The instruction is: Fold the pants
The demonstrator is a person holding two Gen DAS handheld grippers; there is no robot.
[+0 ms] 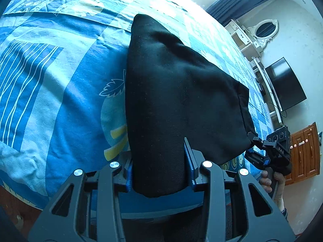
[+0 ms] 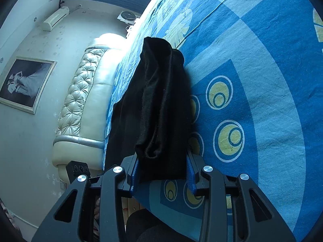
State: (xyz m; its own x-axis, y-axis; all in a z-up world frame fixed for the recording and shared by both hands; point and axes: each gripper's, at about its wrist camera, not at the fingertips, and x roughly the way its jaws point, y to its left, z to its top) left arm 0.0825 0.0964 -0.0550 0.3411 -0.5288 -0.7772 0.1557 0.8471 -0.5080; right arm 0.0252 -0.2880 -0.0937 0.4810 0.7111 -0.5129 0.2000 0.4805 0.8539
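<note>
I have both grippers, left (image 1: 159,169) and right (image 2: 161,171), clamped on the black fabric pants (image 1: 177,92), lifted above the blue patterned cotton bedsheet (image 1: 50,90).

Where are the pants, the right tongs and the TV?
pants (image 1: 171,92): left wrist view, middle of the black cloth.
right tongs (image 1: 254,139): left wrist view, tips at the cloth's corner.
TV (image 1: 284,82): left wrist view, screen centre.

One pair of black pants (image 1: 177,92), two tongs (image 1: 159,161) (image 2: 161,171), one bed (image 1: 50,76)
</note>
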